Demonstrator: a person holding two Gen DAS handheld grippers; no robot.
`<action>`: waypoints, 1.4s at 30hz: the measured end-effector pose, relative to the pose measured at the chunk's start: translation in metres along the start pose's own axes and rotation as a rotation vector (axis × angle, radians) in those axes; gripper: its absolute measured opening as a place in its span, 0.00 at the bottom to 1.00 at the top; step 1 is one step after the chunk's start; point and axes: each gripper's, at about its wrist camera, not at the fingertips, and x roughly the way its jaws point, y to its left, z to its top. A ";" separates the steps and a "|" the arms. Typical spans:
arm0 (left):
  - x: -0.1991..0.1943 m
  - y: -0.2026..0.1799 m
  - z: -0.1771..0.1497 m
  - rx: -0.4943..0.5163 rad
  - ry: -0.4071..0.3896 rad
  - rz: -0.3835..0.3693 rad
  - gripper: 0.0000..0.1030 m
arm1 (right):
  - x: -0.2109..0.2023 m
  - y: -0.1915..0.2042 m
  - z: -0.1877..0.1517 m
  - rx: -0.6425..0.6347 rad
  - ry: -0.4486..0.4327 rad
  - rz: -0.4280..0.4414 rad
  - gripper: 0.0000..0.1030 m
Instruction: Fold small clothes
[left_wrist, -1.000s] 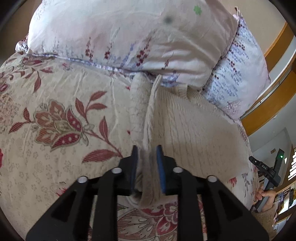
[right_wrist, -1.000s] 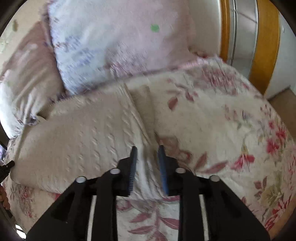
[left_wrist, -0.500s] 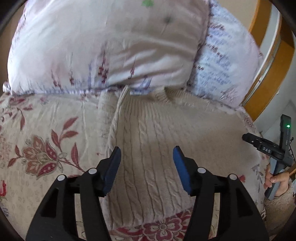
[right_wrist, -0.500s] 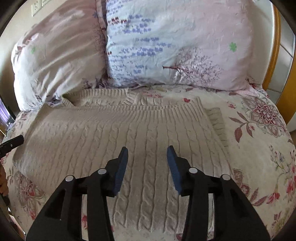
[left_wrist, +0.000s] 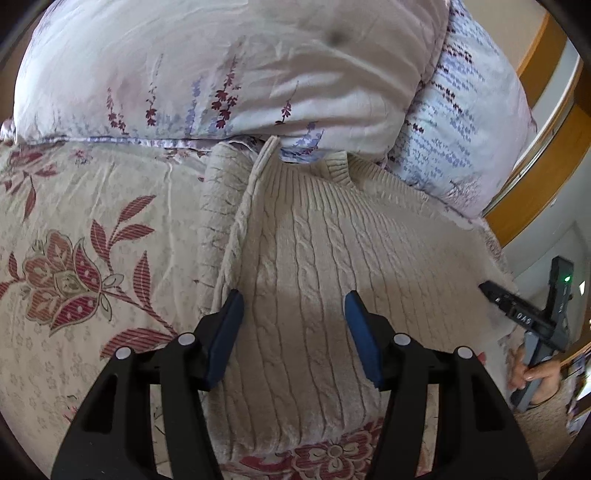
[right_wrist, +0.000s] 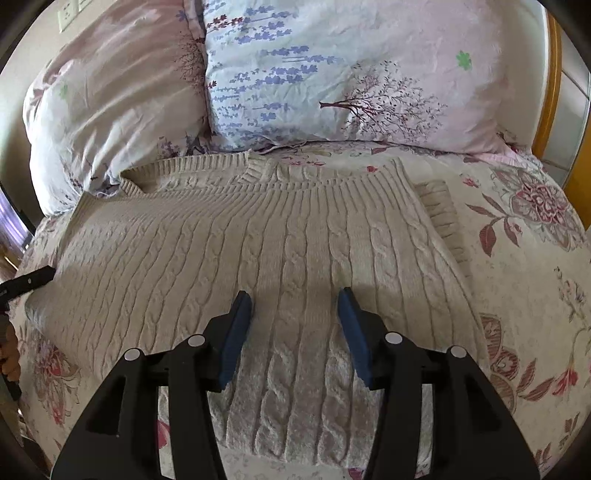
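Note:
A cream cable-knit sweater (left_wrist: 332, 258) (right_wrist: 258, 240) lies flat on the floral bedspread (left_wrist: 74, 240), collar toward the pillows. One sleeve (left_wrist: 218, 221) (right_wrist: 443, 218) is folded in along its side. My left gripper (left_wrist: 293, 301) hovers open over the sweater's left part, nothing pinched between its blue pads. My right gripper (right_wrist: 294, 295) hangs over the knit near the hem, its jaws opening and the pads clear of the fabric. In the left wrist view the right gripper (left_wrist: 517, 314) shows at the far right, held by a hand (left_wrist: 535, 373).
Two floral pillows (left_wrist: 221, 66) (left_wrist: 461, 110) press against the sweater's collar end. They appear again as pillows (right_wrist: 110, 103) (right_wrist: 351, 74) in the right wrist view. A wooden bed frame (left_wrist: 535, 177) (right_wrist: 552, 92) borders the right side. Bare bedspread (right_wrist: 517, 277) lies beside the sweater.
Both grippers were shut on the sweater's side edges a second ago. They have let go, opened, and now sit over the sweater's flat body.

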 end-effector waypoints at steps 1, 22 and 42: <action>-0.004 0.003 0.000 -0.025 -0.002 -0.020 0.55 | 0.000 0.001 0.001 0.002 0.006 -0.004 0.50; 0.022 0.056 0.039 -0.352 0.013 -0.111 0.61 | -0.003 -0.002 -0.001 0.031 -0.007 0.016 0.51; 0.033 0.052 0.043 -0.334 -0.011 -0.136 0.56 | -0.005 -0.003 0.000 0.047 -0.005 0.073 0.64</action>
